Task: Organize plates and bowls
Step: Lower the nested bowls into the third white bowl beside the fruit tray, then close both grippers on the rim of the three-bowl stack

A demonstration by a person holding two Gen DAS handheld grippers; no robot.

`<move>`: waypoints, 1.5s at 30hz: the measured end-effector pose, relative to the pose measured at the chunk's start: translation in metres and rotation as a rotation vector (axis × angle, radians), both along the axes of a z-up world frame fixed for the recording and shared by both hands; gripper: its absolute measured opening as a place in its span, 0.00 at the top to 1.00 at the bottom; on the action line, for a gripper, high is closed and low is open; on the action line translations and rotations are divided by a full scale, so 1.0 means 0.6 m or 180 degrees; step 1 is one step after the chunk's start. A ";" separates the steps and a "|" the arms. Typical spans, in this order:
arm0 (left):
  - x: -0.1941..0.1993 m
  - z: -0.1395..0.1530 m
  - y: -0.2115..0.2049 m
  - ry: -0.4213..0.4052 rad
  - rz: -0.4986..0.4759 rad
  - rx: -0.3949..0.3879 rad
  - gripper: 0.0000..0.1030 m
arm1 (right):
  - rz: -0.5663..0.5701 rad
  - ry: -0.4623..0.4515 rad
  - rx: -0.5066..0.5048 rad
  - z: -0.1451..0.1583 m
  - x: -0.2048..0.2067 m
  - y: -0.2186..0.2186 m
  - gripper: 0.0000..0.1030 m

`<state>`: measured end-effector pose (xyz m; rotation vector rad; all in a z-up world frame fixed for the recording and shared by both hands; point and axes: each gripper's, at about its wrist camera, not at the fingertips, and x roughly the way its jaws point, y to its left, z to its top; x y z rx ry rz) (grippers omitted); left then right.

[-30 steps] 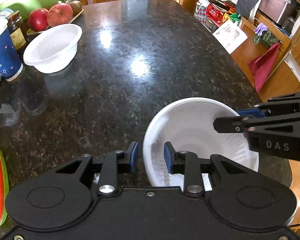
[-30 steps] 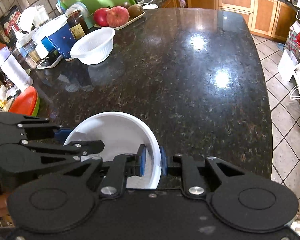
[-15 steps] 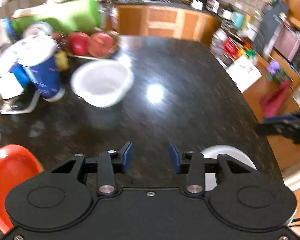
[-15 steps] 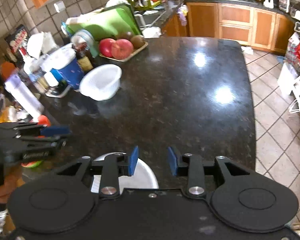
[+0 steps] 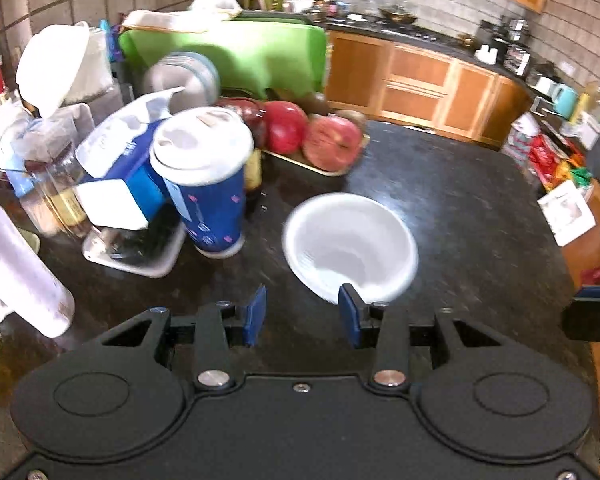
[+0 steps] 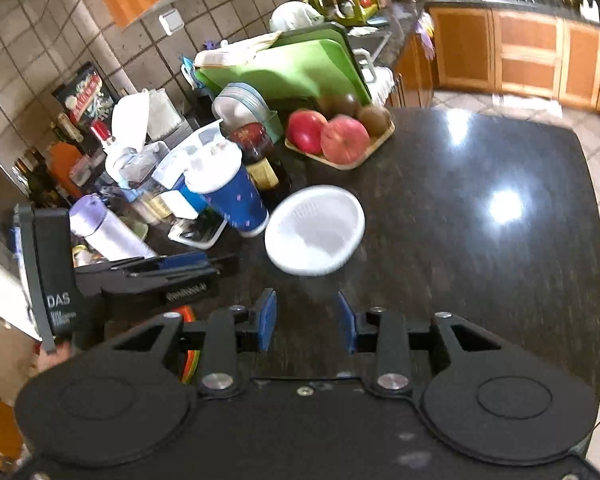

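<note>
Left gripper (image 5: pixel 302 316): jaws parted, empty, aimed at the white bowl (image 5: pixel 350 246), likely next.
Right gripper (image 6: pixel 307 322): parted, empty.

I'm getting bright, even indoor light with two hard white glare spots on the polished counter (image 6: pixel 500 208), motion blur smearing the white bowl (image 5: pixel 350 240) and cup (image 5: pixel 204 176), and heavy fisheye bending at the frame edges.
</note>
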<state>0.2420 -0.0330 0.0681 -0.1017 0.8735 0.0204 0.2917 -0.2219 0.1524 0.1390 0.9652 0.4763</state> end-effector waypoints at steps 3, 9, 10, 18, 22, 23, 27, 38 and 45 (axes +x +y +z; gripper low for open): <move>0.038 -0.012 0.010 0.0086 0.0073 0.0041 0.52 | -0.0074 0.0008 -0.0182 -0.016 0.057 0.039 0.65; 0.096 -0.043 0.021 0.0313 0.0086 -0.0027 0.53 | -0.0204 0.0141 -0.0526 -0.084 0.153 0.086 0.71; 0.103 -0.048 0.019 0.0330 0.0064 0.0002 0.53 | -0.0232 0.0165 -0.0572 -0.096 0.165 0.090 0.72; 0.133 -0.062 0.006 0.0371 -0.0041 0.0155 0.55 | -0.0287 0.0248 -0.0754 -0.161 0.213 0.102 0.73; 0.144 -0.068 0.004 0.0410 -0.0093 0.0193 0.55 | -0.0298 0.0259 -0.0793 -0.181 0.223 0.101 0.74; 0.147 -0.071 0.004 0.0417 -0.0093 0.0211 0.55 | -0.0301 0.0257 -0.0801 -0.186 0.227 0.102 0.74; 0.162 -0.084 0.004 0.0481 -0.0106 0.0213 0.55 | -0.0293 0.0303 -0.0782 -0.201 0.234 0.100 0.75; 0.184 -0.106 -0.002 0.0581 -0.0129 0.0259 0.56 | -0.0215 0.0336 -0.0801 -0.224 0.245 0.109 0.80; 0.194 -0.114 -0.010 0.0659 -0.0222 0.0209 0.76 | -0.0177 0.0309 -0.0821 -0.227 0.243 0.115 0.85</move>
